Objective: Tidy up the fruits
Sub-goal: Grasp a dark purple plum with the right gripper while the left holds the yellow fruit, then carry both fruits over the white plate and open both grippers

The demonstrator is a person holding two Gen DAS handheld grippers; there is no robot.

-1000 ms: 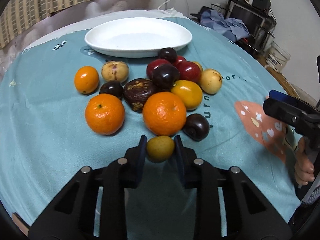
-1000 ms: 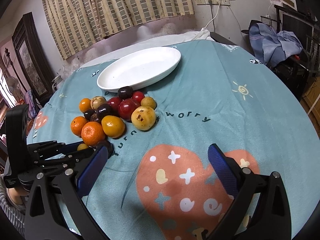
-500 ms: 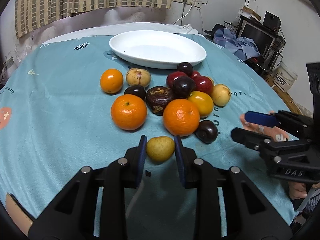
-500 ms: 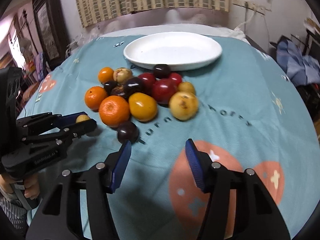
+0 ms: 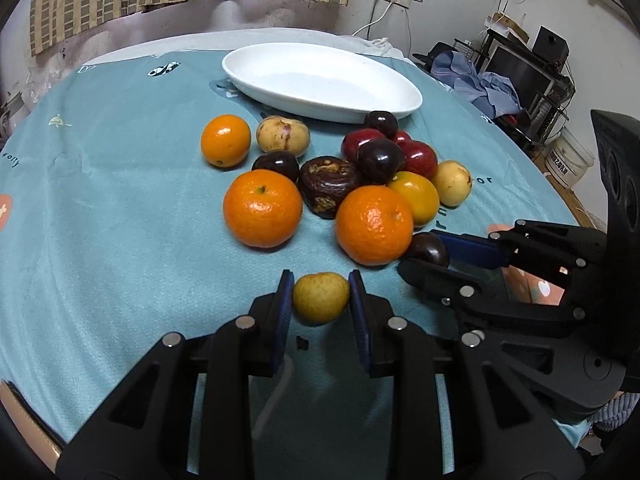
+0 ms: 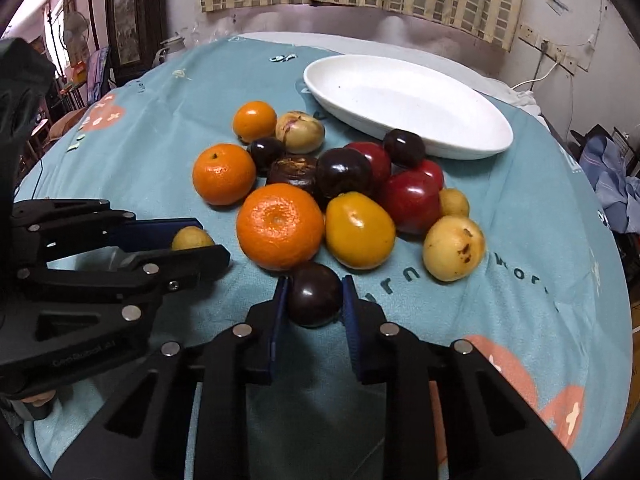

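Note:
My left gripper (image 5: 320, 283) is shut on a small yellow fruit (image 5: 320, 300) just above the teal cloth, at the near side of the fruit pile. The jaws of my right gripper (image 6: 314, 285) are closing, and their blue pads touch both sides of a dark plum (image 6: 315, 300) resting by a big orange (image 6: 280, 226). In the left wrist view the right gripper (image 5: 420, 253) comes in from the right around that plum (image 5: 430, 247). Behind the pile lies an empty white oval plate (image 5: 320, 80).
The pile holds oranges (image 5: 262, 210), red and dark plums (image 5: 380, 160), yellow fruits (image 5: 451, 183) and a wrinkled brown fruit (image 5: 330, 186). The teal tablecloth (image 5: 120, 200) spreads to the left. Clothes, shelves and a bucket (image 5: 568, 158) stand past the table's right edge.
My right gripper swung in toward the pile and its jaws came together from wide open around the dark plum. The left gripper kept its hold on the yellow fruit and stayed about where it was.

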